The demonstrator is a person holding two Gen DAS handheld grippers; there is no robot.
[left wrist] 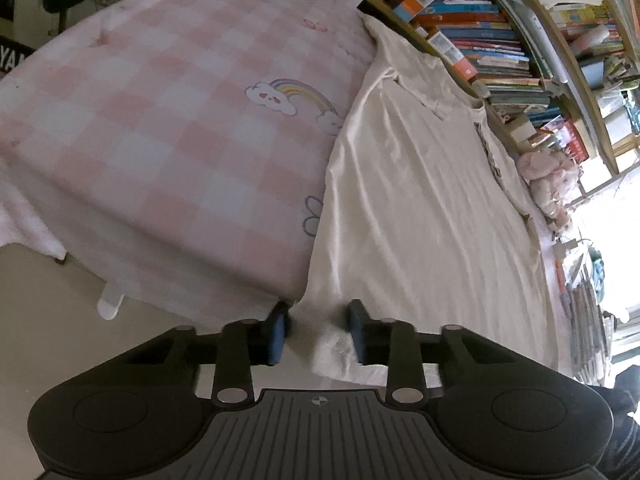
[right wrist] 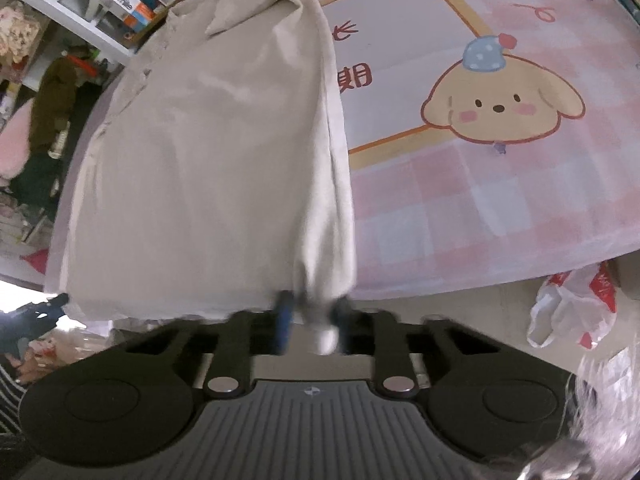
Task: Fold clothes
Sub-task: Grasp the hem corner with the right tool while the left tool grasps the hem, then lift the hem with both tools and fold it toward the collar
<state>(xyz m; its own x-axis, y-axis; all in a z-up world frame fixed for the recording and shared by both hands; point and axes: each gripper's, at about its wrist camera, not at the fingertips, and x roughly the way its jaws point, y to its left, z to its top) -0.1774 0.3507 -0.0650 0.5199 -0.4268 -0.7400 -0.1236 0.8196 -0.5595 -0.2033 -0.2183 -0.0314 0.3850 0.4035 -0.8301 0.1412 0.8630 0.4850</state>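
Cream-white cotton, a long shirt (left wrist: 424,200) lies spread lengthwise on a bed, its hem hanging at the near edge of the mattress and its collar end reaching toward the far side by the bookshelves. In the right wrist view the same garment (right wrist: 208,152) appears with a folded lengthwise edge running down its right side.

The left gripper (left wrist: 320,332) stands at the shirt's near left hem corner, its blue pads narrowed on a bunched fold of the white fabric that fills the gap between them; the cloth is grasped there. The right gripper (right wrist: 312,320) is at the near right hem corner, blurred in the frame, its jaws drawn close on a gathered tuft of the fabric that hangs down between the fingers.

Under the shirt stretches a pink-and-white checked bedsheet (left wrist: 160,128), printed with a rainbow and clouds (left wrist: 292,98) beside the shirt's left edge. On the other side, the sheet shows a cartoon puppy in a blue spotted hat (right wrist: 504,100) next to an orange-framed panel.

Beyond the bed's far side, shelves packed with books (left wrist: 492,44) line the wall, and pink plush toys (left wrist: 548,180) sit by the shelf. A white plastic bag with red print (right wrist: 572,308) lies on the floor, past the bed's edge.
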